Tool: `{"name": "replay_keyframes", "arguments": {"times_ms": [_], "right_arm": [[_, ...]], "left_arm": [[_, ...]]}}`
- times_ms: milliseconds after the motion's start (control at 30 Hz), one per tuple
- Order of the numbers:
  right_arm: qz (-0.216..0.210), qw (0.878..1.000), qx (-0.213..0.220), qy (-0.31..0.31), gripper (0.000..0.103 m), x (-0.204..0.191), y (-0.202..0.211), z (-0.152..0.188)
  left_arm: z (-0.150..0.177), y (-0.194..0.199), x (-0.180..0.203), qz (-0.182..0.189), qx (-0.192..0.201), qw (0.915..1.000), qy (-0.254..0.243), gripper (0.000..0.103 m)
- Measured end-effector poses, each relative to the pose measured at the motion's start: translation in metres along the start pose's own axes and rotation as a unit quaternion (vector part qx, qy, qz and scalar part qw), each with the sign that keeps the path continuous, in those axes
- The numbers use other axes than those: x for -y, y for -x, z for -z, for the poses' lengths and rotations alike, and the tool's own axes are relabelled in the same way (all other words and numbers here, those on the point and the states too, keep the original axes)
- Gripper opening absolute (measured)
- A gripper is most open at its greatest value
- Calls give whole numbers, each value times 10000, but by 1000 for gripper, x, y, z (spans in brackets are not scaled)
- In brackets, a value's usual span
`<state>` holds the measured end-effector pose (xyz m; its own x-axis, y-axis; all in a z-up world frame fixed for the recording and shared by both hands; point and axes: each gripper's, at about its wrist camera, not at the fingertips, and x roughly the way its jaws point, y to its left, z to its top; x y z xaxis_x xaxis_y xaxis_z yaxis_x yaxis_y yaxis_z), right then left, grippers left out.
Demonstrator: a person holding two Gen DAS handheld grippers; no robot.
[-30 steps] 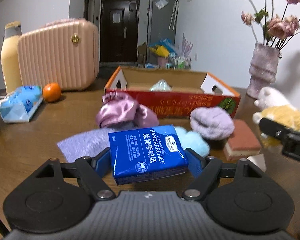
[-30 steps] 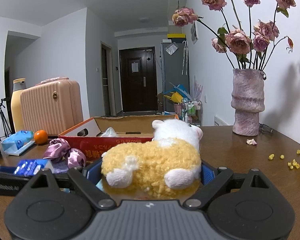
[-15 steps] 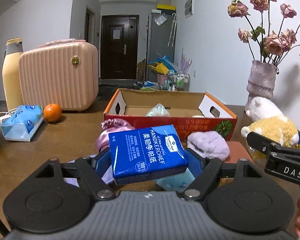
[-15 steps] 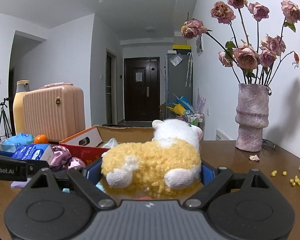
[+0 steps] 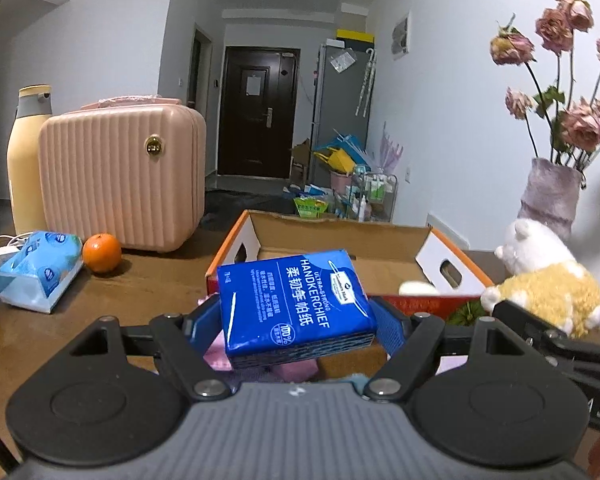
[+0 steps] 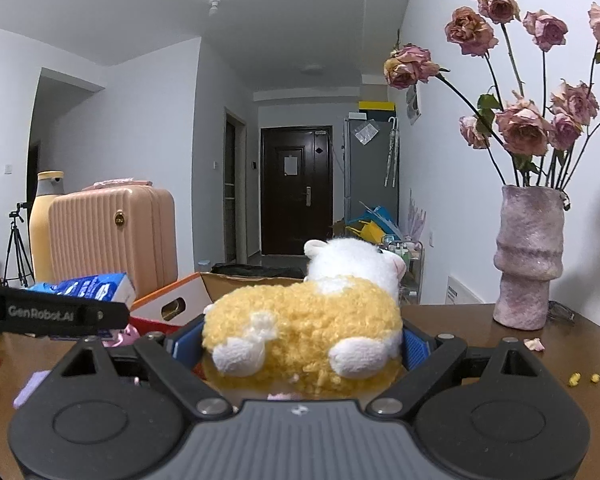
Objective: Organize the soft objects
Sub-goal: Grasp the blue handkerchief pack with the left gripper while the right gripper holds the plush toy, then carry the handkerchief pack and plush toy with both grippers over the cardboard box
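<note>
Left gripper [image 5: 298, 318]: clamped on tissue pack [image 5: 296, 306], blue pads pressed to its two sides. Pack held clear of table [image 5: 140, 280], tilted, printed face up, in front of near wall of box [image 5: 340, 240].

Right gripper [image 6: 300, 346]: clamped on plush toy [image 6: 308, 320], pads sunk into its yellow fleece at both flanks. Toy held above table, white head pointing far, white paws toward camera. In left view, toy [image 5: 548, 280] seen at right, just beside right end of box.

Under and just behind left gripper: pink and lilac soft items [image 5: 260, 364], mostly hidden by pack; exact type cannot be told. Beyond them: open cardboard box with red front, orange rim and white end flaps with hand slots; small white item [image 5: 414, 288] at its near right inner edge.

Left on table, near to far: tissue packet [image 5: 36, 268] in pale blue wrap, orange [image 5: 102, 252] just beside it, pink ribbed case [image 5: 124, 176], tall cream bottle [image 5: 28, 152] touching or just behind case.

Right on table: yellow crumbs [image 6: 592, 384] near edge, one fallen petal [image 6: 534, 345], then mauve vase [image 6: 528, 256] with dried roses [image 6: 524, 128].

Far background: dark door [image 6: 296, 188], grey cabinet [image 6: 370, 168], tripod [image 6: 16, 248] at far left.
</note>
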<state>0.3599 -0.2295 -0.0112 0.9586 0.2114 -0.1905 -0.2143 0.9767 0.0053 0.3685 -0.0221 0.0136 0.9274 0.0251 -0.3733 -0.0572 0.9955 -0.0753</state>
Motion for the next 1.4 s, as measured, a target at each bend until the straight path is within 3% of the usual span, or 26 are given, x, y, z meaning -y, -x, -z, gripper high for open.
{"name": "replay_keyframes", "arguments": {"times_ms": [700,1400], "right_arm": [[-54,9993,-291,-227,93,25,-83,-33],[-208,9960,-867,12,93,29,-165,-50]], "left_arm": [[-35,-68,12,-37,216,9995,215,79],[-54,-131,13,-226,37,9994,268,79]]}}
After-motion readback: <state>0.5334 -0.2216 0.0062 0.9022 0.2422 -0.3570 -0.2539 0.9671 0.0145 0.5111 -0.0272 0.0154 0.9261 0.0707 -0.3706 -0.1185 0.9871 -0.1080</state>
